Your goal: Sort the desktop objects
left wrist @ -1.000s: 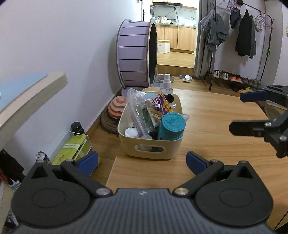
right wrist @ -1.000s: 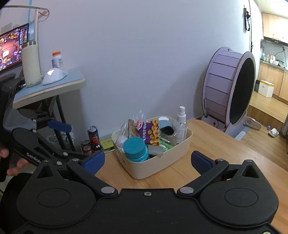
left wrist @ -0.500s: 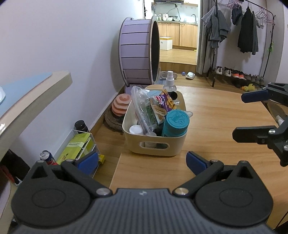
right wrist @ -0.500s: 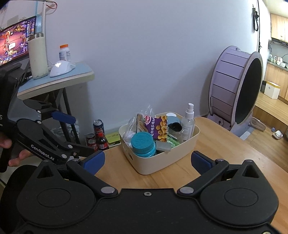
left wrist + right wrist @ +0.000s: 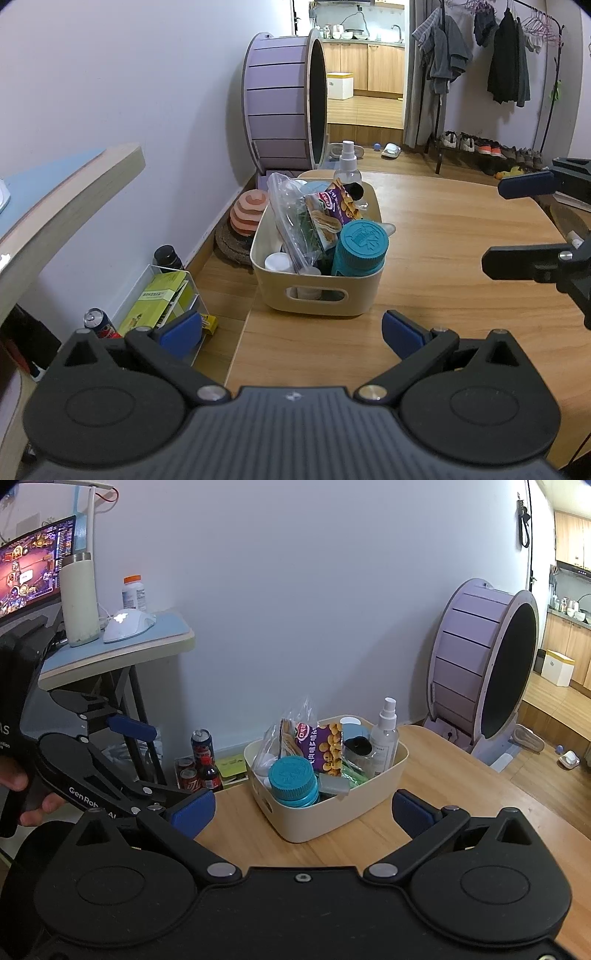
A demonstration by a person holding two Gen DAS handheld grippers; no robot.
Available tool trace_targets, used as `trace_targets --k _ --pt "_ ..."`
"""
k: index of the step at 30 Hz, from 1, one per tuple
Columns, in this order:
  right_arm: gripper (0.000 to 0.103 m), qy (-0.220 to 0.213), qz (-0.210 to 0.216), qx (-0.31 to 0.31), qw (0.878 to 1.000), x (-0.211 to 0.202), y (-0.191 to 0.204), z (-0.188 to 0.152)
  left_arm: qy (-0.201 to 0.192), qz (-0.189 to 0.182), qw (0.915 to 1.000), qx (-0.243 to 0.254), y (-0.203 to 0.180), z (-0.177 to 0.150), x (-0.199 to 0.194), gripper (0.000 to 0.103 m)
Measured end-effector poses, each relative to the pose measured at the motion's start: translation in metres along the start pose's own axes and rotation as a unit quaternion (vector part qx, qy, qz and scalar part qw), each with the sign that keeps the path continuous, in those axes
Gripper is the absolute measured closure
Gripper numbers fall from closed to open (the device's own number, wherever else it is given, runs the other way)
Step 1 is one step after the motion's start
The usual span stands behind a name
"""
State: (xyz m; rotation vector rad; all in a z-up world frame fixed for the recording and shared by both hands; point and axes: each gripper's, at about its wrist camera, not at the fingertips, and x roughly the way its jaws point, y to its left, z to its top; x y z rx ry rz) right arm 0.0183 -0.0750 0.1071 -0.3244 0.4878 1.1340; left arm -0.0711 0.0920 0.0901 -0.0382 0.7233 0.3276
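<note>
Left gripper and right gripper gape wide (both empty) before bin.

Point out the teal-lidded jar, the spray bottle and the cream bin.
teal-lidded jar point(image 5: 364, 238): left wrist view, top of its lid.
spray bottle point(image 5: 384, 738): right wrist view, clear body.
cream bin point(image 5: 317, 306): left wrist view, near wall below handle.

I have drawn both tongs back from the bin; my left gripper now shows nearer the right one.
</note>
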Motion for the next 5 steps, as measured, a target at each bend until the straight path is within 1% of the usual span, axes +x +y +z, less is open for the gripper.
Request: trace_targets --k 5 --pt "0.000 -0.002 0.000 0.000 1.000 -0.0003 -0.0003 -0.0002 -0.001 0.002 1.0000 0.003 -0.0004 -0.0003 -0.0003 0.000"
